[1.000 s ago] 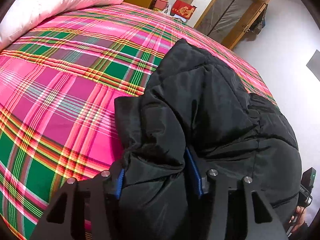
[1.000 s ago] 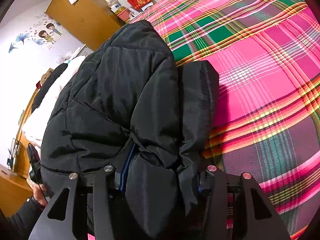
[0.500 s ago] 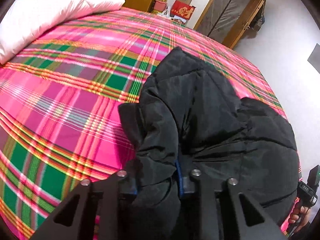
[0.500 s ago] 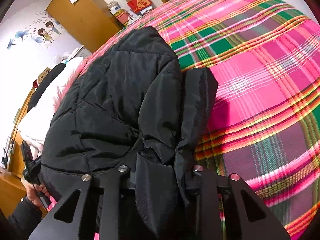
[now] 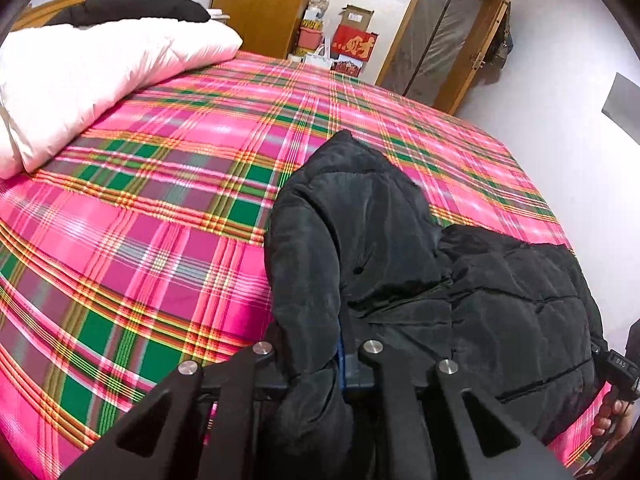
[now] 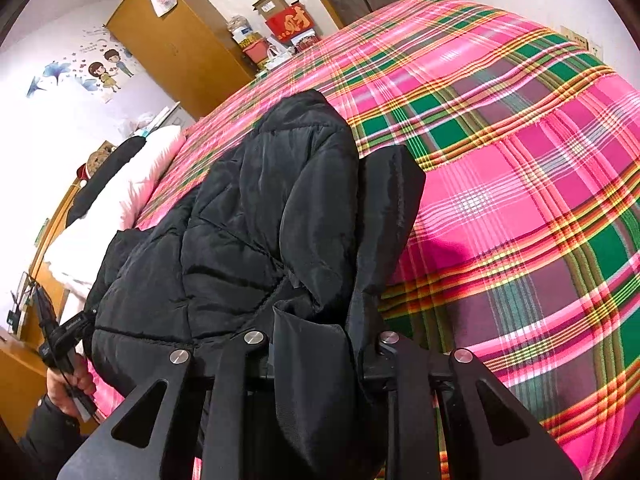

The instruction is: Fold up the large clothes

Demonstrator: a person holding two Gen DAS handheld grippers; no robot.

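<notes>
Your left gripper (image 5: 316,360) and right gripper (image 6: 320,344), jaws just closing, each pinch the black jacket (image 5: 400,264) hem ahead, ready for folding.

Two close wrist views angled down from opposite sides, sharing black jacket (image 5: 400,264) and bed (image 6: 520,160).

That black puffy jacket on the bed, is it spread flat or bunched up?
Bunched up. The black jacket humps in thick folds on the plaid bedspread, its near edge pinched in both the left gripper and right gripper.
</notes>
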